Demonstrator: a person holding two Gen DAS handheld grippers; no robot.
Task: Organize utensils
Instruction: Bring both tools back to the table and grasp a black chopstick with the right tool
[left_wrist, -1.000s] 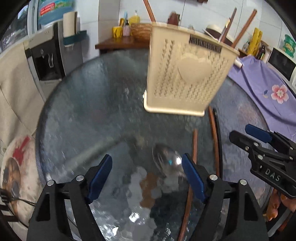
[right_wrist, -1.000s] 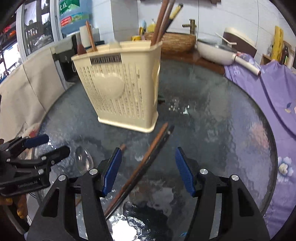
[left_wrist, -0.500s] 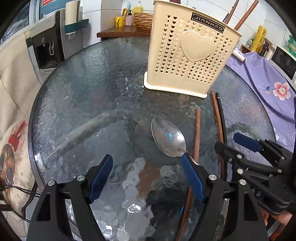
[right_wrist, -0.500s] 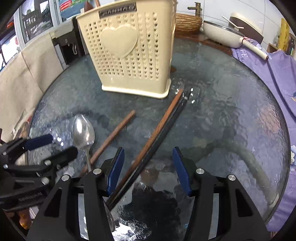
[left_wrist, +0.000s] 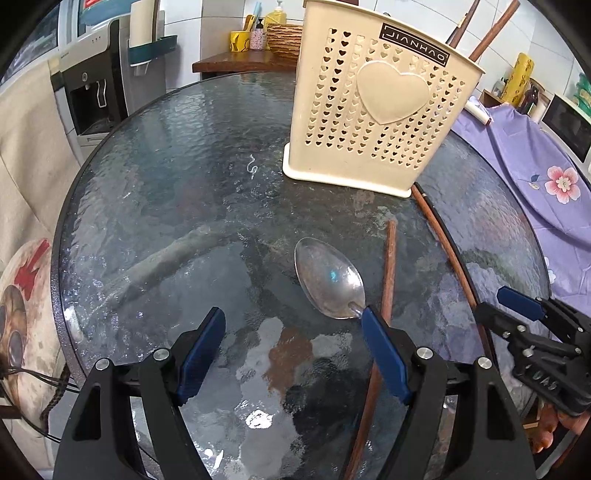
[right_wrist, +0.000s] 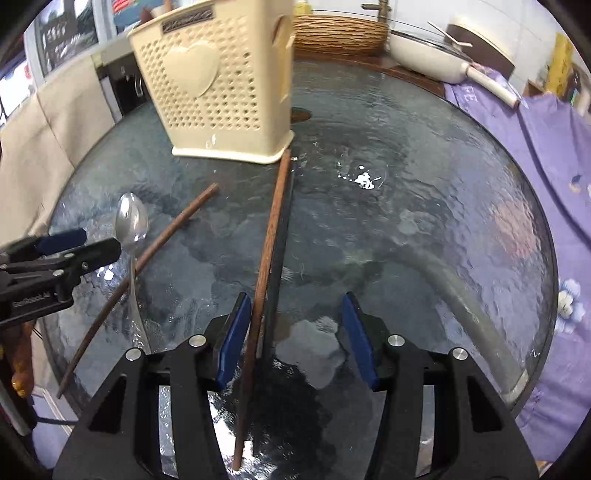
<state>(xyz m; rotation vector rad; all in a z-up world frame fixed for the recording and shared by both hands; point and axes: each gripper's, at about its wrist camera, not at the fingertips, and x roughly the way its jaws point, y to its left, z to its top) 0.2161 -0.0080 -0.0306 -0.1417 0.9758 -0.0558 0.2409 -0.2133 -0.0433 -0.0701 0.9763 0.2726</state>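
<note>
- The right gripper (right_wrist: 291, 336) hovers low over the glass table (right_wrist: 424, 206) with its jaws spread; a brown chopstick (right_wrist: 267, 236) and a black chopstick (right_wrist: 282, 229) lie side by side, running between the jaws close to the left pad.
- The left gripper (left_wrist: 293, 350) is likewise spread and empty. The metal spoon (left_wrist: 328, 282) lies bowl-up just ahead of its right pad, beside a second brown chopstick (left_wrist: 388, 266).
- The cream utensil holder (right_wrist: 218, 85) stands upright at the far side, the pair's tips touching its base.
- The step in hand looks like picking up the chopstick pair — the right gripper would do well to shift left so both sticks sit centred before closing.
- Closing off-centre risks pinching one stick and rolling the other away on the slick glass.
- Once lifted, the sticks need tilting upright to drop into the holder.
</note>
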